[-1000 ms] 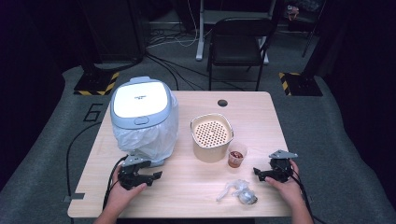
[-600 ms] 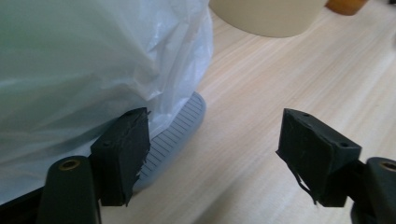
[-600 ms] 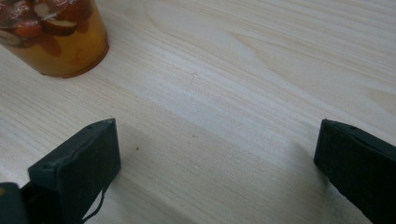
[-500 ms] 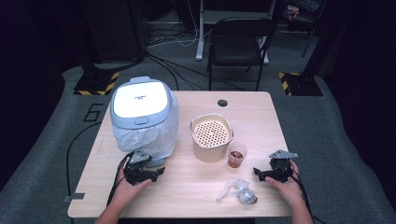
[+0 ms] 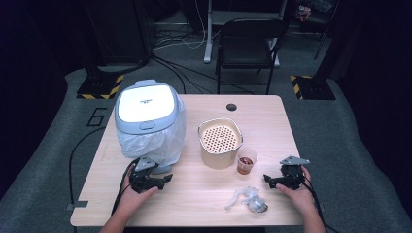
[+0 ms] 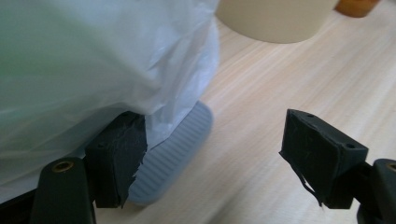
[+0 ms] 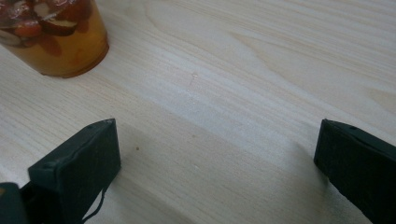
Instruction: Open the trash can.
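On the pale wooden table (image 5: 194, 204) with fine straight grain stands a grey-blue plastic pedal bin with a white flat lid (image 5: 145, 109), and a thin, wrinkled, half-transparent white plastic liner bag (image 5: 160, 143) hangs out around its body. The left gripper (image 5: 163, 178) lies low at the front foot of this bin, held in the person's left hand (image 5: 136, 191) with the forearm coming from the bottom edge. Its jaws are spread wide and hold nothing. The left gripper view shows what the high view does not: a grey ribbed pedal (image 6: 173, 149) of rounded shape comes out under the bag, and one jaw is just against the hanging plastic, beside the pedal.

Right of the bin is a cream, rounded-square pot with a perforated insert (image 5: 220, 141). Just beside it stands a small clear plastic cup with amber liquid and dark red fruit pieces (image 5: 246, 161); the fruit pieces are plain in the right gripper view (image 7: 51, 32). The right gripper (image 5: 272, 180) rests near the table's right front, in the right hand (image 5: 296, 191), also with its jaws wide apart and empty, over bare wood. A crumpled clear plastic wrap (image 5: 248, 199) lies near the front edge, between the two hands.
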Available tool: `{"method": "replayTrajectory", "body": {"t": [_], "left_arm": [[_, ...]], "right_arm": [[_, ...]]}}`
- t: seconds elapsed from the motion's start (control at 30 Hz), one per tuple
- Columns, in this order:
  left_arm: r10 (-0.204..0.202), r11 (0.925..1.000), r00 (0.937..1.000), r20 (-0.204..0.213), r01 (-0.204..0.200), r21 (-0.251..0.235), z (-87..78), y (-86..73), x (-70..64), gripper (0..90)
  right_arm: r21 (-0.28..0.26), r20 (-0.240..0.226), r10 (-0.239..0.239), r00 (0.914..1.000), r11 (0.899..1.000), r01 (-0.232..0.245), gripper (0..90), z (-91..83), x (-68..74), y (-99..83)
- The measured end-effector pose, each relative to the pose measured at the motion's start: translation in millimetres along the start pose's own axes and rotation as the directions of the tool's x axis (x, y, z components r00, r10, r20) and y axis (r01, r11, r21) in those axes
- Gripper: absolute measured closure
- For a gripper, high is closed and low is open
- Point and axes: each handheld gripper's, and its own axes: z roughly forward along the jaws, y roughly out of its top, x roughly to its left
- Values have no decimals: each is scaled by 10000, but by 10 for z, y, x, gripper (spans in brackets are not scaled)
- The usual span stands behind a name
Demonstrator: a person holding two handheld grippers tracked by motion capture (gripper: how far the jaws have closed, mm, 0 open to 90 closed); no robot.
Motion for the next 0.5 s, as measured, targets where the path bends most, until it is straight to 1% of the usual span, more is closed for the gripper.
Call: {"method": "replayTrajectory", "body": {"t": [0.03, 0.07, 0.1, 0.17, 0.2, 0.23, 0.27, 0.3, 0.33, 0.37, 0.4, 0.43, 0.47, 0.5], "left_arm": [[0, 10000, 10000, 0, 0, 0, 0, 0, 0, 223], [18, 10000, 9999, 115, -19, 75, 4, 1, -15, 223], [-153, 9999, 9997, 168, 152, 53, 15, -5, -35, 223], [-162, 9998, 9996, 214, 160, 99, 23, -10, -43, 222], [-265, 9996, 9992, 289, 262, 93, 16, -12, -50, 222], [-294, 9995, 9992, 274, 291, 110, 10, -14, -52, 222], [-143, 9998, 9994, 327, 139, 138, 1, -15, -46, 222], [-143, 9998, 9994, 327, 139, 138, 1, -15, -46, 221], [-506, 9985, 9980, 388, 497, 244, -20, -39, -102, 220], [-393, 9988, 9985, 381, 381, 319, -26, -43, -103, 205], [-393, 9988, 9985, 381, 381, 319, -26, -43, -103, 201], [-423, 9983, 9978, 511, 401, 416, -36, -45, -101, 202], [-500, 9981, 9976, 472, 482, 382, -28, -49, -108, 203], [-341, 9986, 9984, 457, 323, 414, -26, -47, -104, 204]], "right_arm": [[0, 0, 0, 10000, 10000, 0, 0, 0, 0, 0], [3, -1, 3, 10000, 10000, -3, 0, 0, 0, 0], [3, -1, 3, 10000, 10000, -3, 0, 0, 0, 0], [1, 1, -1, 10000, 10000, 1, 0, 0, 0, 0], [2, 0, 1, 10000, 10000, -1, 0, 0, 0, 0], [3, 0, 2, 10000, 10000, -2, 0, 0, 0, 0], [1, -1, -2, 10000, 10000, 2, 0, 0, 0, 0], [1, -1, -2, 10000, 10000, 2, 0, 0, 0, 0], [3, 0, -1, 10000, 10000, 1, 0, 0, 0, 0], [-5, -19, 3, 10000, 10000, -3, 0, 0, 0, 0], [1, 0, -1, 10000, 10000, 1, 0, 0, 0, 0], [0, 0, -3, 10000, 10000, 3, 0, 0, 0, 0], [0, 0, -2, 10000, 10000, 2, 0, 0, 0, 0], [2, 0, -1, 10000, 10000, 1, 0, 0, 0, 0]]}}
